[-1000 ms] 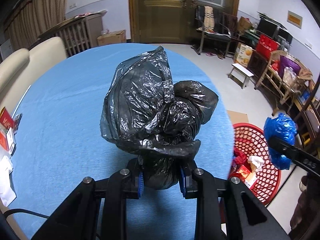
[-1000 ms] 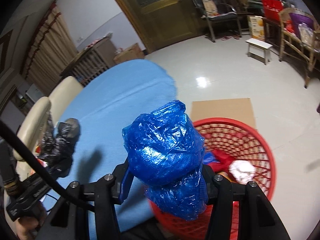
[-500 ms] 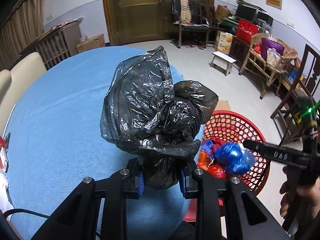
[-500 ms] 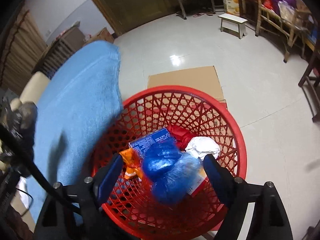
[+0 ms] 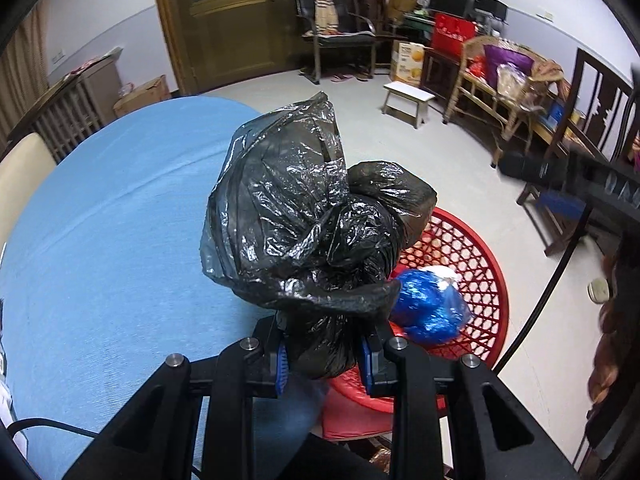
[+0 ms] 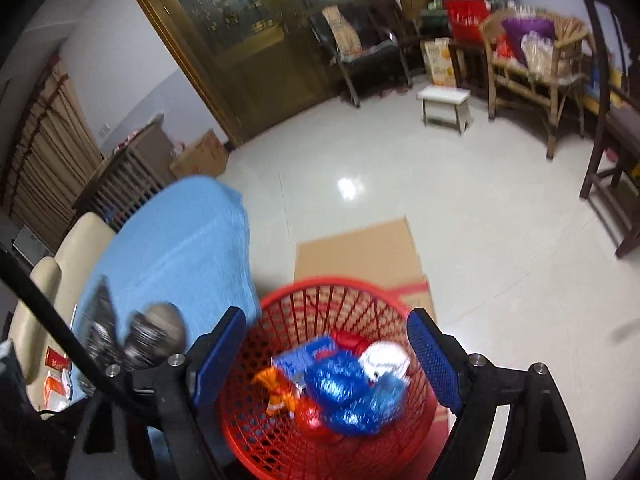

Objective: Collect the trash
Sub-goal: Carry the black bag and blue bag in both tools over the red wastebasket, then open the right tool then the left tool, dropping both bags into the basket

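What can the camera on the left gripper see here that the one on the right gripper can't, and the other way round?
Only the left wrist view shows the left gripper shut on the neck of the black trash bag, close up and sharp.

Only the right wrist view shows the right gripper with its jaws wide and nothing between them, plus the flat cardboard on the floor behind the basket and an orange wrapper and a blue box inside it.

Both show the red basket, the blue bag lying in it, and the blue tablecloth.
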{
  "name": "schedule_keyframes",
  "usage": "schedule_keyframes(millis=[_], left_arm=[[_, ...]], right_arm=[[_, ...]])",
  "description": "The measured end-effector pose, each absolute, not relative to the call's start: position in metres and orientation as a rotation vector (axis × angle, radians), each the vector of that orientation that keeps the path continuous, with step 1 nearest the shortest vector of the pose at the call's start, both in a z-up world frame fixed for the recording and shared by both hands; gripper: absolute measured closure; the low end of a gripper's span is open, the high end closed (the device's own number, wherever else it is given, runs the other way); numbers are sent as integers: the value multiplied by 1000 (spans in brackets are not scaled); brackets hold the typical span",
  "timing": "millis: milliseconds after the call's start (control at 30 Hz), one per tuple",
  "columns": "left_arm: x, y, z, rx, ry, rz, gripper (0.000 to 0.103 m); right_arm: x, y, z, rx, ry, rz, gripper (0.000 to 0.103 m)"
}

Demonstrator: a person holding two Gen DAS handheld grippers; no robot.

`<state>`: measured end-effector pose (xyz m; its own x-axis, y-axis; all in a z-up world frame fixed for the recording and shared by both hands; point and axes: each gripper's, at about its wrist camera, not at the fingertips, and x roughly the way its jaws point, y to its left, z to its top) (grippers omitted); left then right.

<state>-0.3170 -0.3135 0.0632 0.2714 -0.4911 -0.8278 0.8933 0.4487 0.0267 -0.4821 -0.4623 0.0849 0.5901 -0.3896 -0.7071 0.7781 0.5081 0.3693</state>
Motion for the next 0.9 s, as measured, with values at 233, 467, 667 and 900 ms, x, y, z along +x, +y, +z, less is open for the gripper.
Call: schedule_keyframes(millis=[233,467,667,900], left_arm=[[-330,-328,56,594,864,-1028,74],[-334,-338,47,617,878,-1046,74],[-337,-346,39,640,893,-1057,74],[-335,-357,33,652,906,-1064,39]], right_arm=[[-495,-464,117,696,491,-784,18],[-508,-466,135,683,404,-809,18],[-511,-467,138,680,385,-816,18],[-514,-466,143,672,367,-820,18]])
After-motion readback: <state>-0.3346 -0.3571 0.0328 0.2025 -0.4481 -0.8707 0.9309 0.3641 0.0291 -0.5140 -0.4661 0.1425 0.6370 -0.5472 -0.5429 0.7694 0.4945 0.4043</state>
